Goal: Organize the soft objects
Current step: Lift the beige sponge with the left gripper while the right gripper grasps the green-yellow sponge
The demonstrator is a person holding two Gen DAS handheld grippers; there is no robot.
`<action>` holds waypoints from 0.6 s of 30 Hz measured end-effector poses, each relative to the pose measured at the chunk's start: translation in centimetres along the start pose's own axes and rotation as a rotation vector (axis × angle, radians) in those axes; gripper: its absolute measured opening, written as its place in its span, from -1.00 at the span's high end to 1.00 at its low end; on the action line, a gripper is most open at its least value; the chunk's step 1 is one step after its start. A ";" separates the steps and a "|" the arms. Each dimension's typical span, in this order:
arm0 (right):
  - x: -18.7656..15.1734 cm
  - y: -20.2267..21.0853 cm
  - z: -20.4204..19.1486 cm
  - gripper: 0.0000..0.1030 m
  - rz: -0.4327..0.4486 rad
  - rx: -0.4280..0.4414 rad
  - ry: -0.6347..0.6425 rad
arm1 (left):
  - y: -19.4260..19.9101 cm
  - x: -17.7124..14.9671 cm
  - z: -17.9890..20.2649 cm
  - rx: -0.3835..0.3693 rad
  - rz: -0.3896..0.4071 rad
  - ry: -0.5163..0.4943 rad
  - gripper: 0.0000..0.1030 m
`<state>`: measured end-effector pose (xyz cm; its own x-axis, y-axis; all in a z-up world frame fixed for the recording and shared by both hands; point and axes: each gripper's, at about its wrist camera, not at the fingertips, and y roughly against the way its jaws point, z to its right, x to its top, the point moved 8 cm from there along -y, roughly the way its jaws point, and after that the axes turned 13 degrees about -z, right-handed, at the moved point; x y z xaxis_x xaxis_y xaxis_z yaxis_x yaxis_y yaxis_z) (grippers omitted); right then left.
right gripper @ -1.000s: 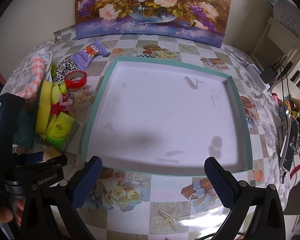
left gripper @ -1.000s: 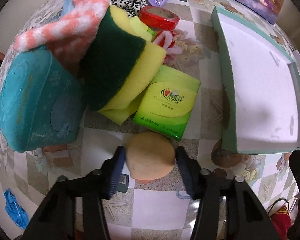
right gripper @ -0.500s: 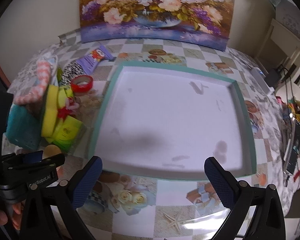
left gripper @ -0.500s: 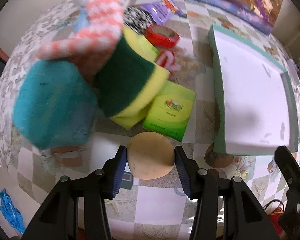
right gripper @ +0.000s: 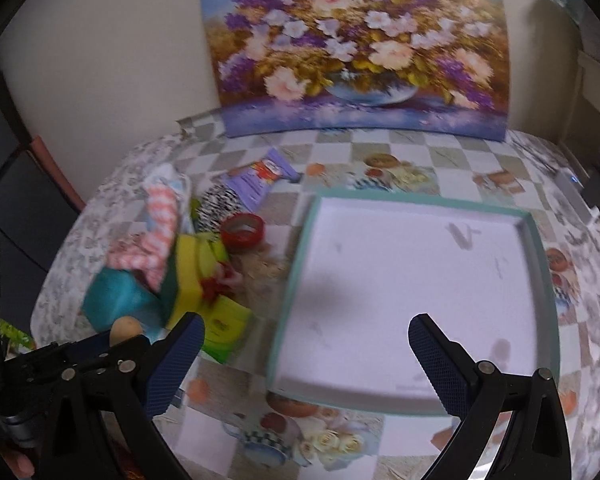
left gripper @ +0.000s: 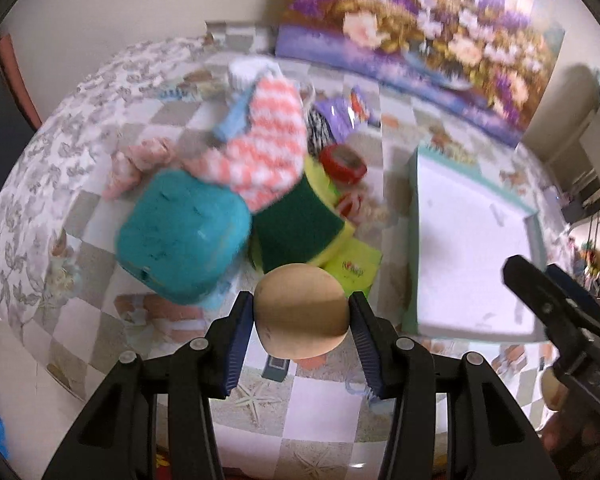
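I have the left gripper clamped on a round tan foam sponge above the checkered tablecloth, while my right gripper hangs wide apart over the teal-rimmed white tray.

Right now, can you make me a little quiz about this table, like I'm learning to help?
1. True or false: the left gripper jaws are shut on the tan sponge ball.
2. What lies inside the tray? A) a red tape roll B) nothing C) a sock
3. Fill in: the striped pink-and-white fuzzy cloth lies on top of the teal ______.

Key
1. True; the ball is pinched between both pads.
2. B; the red tape roll sits on the tablecloth beside the tray.
3. Box.
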<state>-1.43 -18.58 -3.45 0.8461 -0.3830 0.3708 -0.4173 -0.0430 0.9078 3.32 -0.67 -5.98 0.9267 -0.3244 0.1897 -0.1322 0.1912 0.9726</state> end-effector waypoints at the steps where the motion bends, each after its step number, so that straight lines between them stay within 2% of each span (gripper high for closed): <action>1: 0.2 0.0 -0.5 -1.00 -0.002 0.013 0.010 | 0.6 0.3 -0.3 0.014 0.025 0.007 0.03; 4: 0.6 -0.8 -2.6 -1.00 -0.023 0.054 0.046 | 1.9 0.9 -1.8 0.060 0.082 0.041 0.03; 8: 0.8 -2.8 -5.2 -0.97 -0.065 0.086 0.100 | 2.5 1.5 -3.8 0.052 0.113 0.086 0.03; 15: 0.8 -6.3 -8.0 -0.68 -0.148 0.179 0.094 | 2.3 2.3 -6.0 0.037 0.114 0.144 0.03; 18: 0.8 -7.5 -9.0 -0.59 -0.173 0.193 0.100 | 2.1 2.4 -6.3 0.031 0.105 0.148 0.02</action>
<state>5.43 -10.24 -8.20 0.9347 -0.2618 0.2402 -0.3114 -0.2782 0.9086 7.53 4.80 -4.35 0.9485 -0.1636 0.2712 -0.2401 0.1871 0.9526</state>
